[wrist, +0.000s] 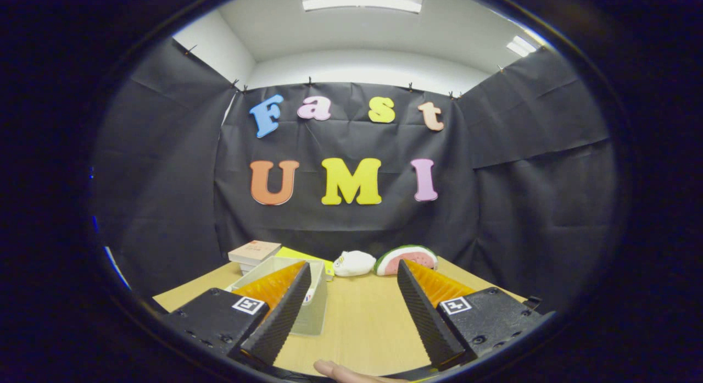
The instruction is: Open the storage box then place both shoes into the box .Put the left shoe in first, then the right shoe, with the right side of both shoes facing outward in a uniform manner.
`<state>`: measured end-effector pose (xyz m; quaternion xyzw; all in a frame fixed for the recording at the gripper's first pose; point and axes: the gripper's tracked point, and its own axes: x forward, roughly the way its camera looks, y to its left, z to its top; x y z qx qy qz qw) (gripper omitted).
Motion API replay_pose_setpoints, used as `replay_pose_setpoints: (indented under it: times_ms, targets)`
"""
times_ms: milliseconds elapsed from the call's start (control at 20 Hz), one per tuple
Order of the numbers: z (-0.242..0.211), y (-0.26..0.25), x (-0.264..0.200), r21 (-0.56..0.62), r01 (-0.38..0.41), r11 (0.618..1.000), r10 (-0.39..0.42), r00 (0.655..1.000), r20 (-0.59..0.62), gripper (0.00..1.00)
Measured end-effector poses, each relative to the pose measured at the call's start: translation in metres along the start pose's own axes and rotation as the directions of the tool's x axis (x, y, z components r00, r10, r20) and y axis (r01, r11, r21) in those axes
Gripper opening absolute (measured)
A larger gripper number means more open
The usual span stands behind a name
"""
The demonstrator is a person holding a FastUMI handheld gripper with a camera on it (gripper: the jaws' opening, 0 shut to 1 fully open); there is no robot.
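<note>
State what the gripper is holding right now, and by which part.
Nothing is held. The gripper is open, with only bare table between its fingers; the clear storage box sits beside the left finger, ungrasped.

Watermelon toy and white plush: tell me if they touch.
Cannot tell. In the gripper view, beyond the open gripper, the watermelon toy and white plush sit side by side; any gap is too small to see.

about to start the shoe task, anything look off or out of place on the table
Nothing looks spilled or damaged. One oddity: a fingertip rests on the table between the open gripper fingers. The clear storage box sits behind one finger, with books, a white plush and a watermelon plush beyond.
</note>
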<state>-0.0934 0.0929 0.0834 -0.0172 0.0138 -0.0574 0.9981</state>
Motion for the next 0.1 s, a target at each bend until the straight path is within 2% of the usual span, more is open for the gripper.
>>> replay_pose_setpoints:
  times_ms: [100]
  targets:
    - [-0.0045, -0.0101, -0.0008, -0.022, 0.005, 1.0, -0.005, 1.0, 0.005, 1.0]
